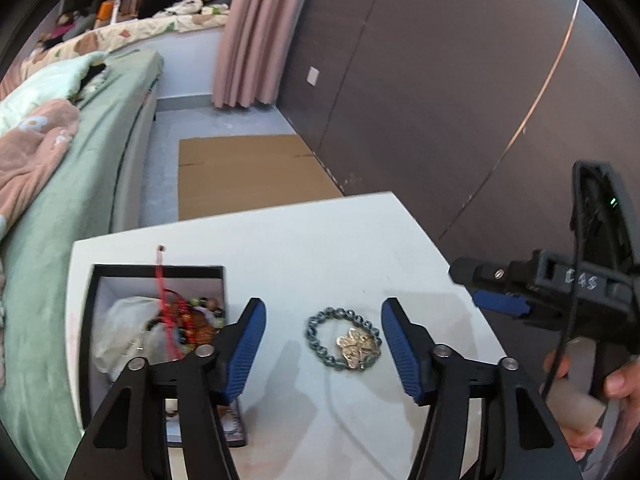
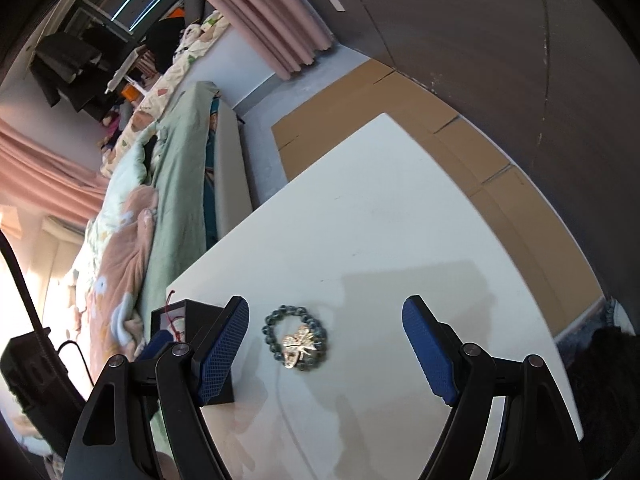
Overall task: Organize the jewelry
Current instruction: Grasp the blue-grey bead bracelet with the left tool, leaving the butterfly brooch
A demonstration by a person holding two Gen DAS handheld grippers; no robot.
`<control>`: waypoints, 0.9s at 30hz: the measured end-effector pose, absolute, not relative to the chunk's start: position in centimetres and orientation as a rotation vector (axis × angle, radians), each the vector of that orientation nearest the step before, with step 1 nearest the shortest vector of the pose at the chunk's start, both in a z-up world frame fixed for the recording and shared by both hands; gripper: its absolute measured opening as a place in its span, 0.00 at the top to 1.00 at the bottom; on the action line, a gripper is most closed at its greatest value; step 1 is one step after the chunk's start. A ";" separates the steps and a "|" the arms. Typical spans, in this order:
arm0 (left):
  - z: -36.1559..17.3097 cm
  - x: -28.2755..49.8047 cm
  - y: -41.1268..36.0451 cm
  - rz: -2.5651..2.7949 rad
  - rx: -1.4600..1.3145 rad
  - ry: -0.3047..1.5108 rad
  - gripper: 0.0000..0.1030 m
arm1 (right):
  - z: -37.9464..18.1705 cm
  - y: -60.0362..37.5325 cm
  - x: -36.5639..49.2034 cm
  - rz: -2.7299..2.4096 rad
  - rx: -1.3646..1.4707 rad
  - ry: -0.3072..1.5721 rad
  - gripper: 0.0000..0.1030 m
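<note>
Progress: several pieces are already in the black open jewelry box (image 1: pixel 156 320), lower left of the left view.
Left to do: blue-grey beaded bracelet with silver charm (image 1: pixel 343 339) lies on the white table (image 1: pixel 320 240).
My left claw (image 1: pixel 324 344): released, straddling the bracelet, no contact.
My right claw (image 2: pixel 326 344): released, empty.
View gap: box contents show only in the left view.

You have bare tabletop (image 1: pixel 320 248) around the bracelet (image 1: pixel 343 338); the black box (image 1: pixel 90 320) blocks your left side.

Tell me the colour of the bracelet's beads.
Dark blue-grey beads on the bracelet, with a pale metallic charm; clearest in the left wrist view.
</note>
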State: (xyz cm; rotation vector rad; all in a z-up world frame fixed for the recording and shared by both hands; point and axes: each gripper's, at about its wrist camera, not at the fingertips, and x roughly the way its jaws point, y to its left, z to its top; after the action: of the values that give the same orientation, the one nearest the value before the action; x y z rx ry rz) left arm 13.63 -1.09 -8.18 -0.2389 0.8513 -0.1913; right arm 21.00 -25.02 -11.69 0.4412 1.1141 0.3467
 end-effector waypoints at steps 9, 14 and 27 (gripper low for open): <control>-11.2 15.8 -3.5 -0.136 -0.159 0.938 0.64 | -11.4 -26.6 20.8 0.344 0.435 1.117 0.23; -12.6 16.6 -4.8 -0.110 -0.107 0.966 0.65 | -11.4 -27.5 20.8 0.338 0.442 1.115 0.23; -15.0 17.2 -6.3 0.001 -0.012 0.995 0.66 | -11.0 -28.8 20.9 0.341 0.456 1.112 0.23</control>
State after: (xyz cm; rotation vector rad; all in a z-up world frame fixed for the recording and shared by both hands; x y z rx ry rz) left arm 17.23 -6.28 -14.99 -0.0117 0.9948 0.0010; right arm 20.89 -28.79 -11.04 0.4558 1.1120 0.3412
